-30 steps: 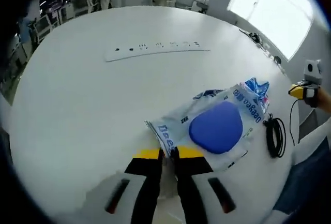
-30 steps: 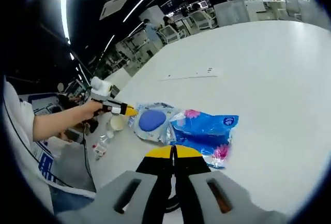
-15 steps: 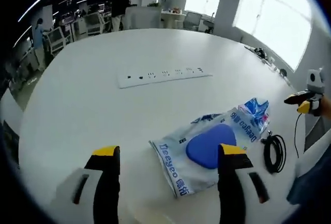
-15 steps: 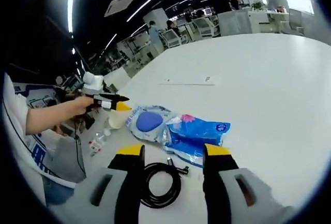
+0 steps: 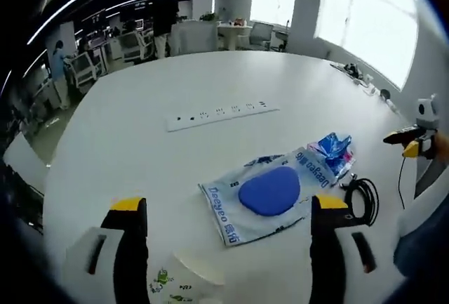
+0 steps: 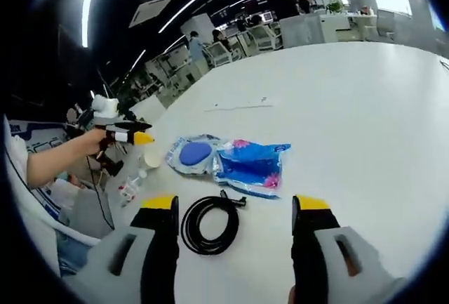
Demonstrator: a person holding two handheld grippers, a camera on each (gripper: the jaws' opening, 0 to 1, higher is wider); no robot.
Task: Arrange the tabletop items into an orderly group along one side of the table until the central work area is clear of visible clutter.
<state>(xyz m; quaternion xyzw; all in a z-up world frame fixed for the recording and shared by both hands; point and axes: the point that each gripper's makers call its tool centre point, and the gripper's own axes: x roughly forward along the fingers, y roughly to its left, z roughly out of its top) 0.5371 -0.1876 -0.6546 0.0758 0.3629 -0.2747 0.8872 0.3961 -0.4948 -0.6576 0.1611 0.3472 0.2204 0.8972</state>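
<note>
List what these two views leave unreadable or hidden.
- Left gripper view: the paper cup is cut off by the bottom edge.
- Right gripper view: the small bottle is too small to read.
- Both views: the package print is distorted; the power strip sockets are tiny.

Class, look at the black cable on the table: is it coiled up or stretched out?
Coiled. In the right gripper view the black cable lies in a round loop on the white table, its plug end poking out toward the blue packet.

clear packet (image 5: 270,193) printed "Deeyeo" in blue at both ends
</note>
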